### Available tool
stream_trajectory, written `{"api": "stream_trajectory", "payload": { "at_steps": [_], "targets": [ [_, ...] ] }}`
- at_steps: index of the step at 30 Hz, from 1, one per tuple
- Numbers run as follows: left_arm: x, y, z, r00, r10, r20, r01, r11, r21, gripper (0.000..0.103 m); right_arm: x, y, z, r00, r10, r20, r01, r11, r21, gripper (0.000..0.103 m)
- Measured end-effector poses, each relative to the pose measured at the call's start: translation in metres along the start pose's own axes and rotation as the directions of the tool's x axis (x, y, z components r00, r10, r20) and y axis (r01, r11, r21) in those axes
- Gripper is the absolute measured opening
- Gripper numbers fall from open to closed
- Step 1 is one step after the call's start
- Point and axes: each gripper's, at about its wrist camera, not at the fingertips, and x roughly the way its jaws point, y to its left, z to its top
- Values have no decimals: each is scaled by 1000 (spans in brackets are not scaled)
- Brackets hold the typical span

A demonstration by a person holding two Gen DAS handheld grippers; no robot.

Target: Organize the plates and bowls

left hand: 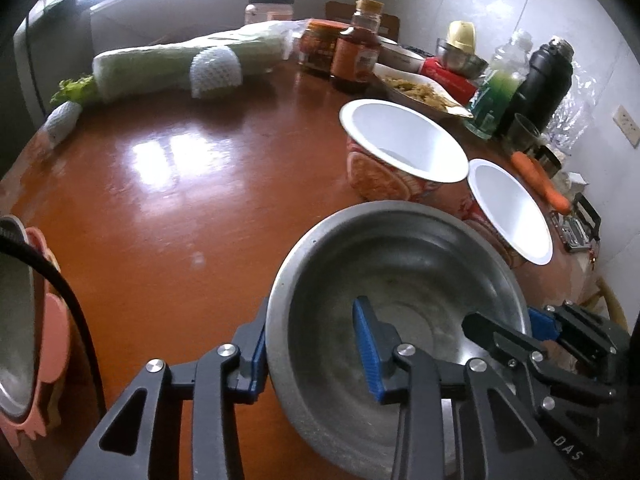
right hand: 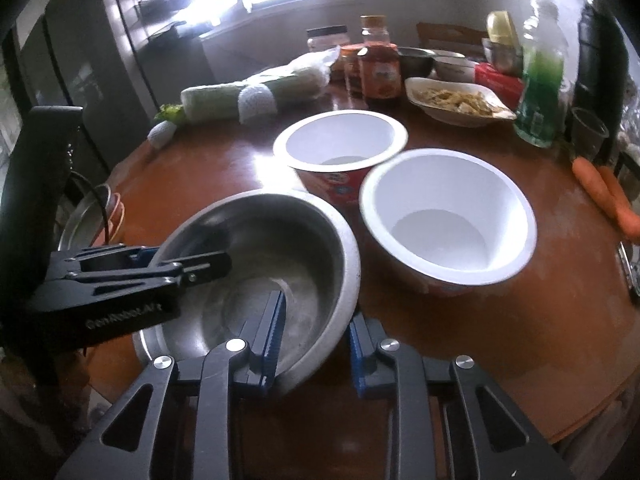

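Steel bowl (right hand: 260, 264) sat on table (left hand: 160, 200) beside two paper bowls (right hand: 448, 216); left gripper (left hand: 316, 356) & right gripper (right hand: 316, 344) each pinched opposite rim walls, prob. for a steady two-handed lift.

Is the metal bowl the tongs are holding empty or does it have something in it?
Empty: the metal bowl shows only bare, scuffed steel inside, apart from tong fingers reaching over its rim.
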Motion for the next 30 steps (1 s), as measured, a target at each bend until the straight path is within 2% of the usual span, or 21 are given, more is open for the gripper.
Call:
{"api": "stream_trajectory", "payload": {
  "at_steps": [10, 14, 28, 30],
  "targets": [
    [-22, 36, -13, 997, 64, 31, -63, 997, -48, 39, 7, 42, 9, 999, 35, 8, -34, 996, -79, 30],
    [-22, 43, -18, 998, 66, 23, -65, 996, -53, 39, 16, 53, 8, 1000, 30, -3, -30, 995, -97, 31],
    [-24, 41, -23, 998, 50, 30, -50, 999, -19, 39, 28, 53, 6, 999, 16, -43, -20, 997, -75, 32],
    [-26, 41, -22, 998, 51, 36, -50, 999, -20, 39, 28, 53, 5, 998, 24, -51, -28, 997, -68, 36]
  ]
}}
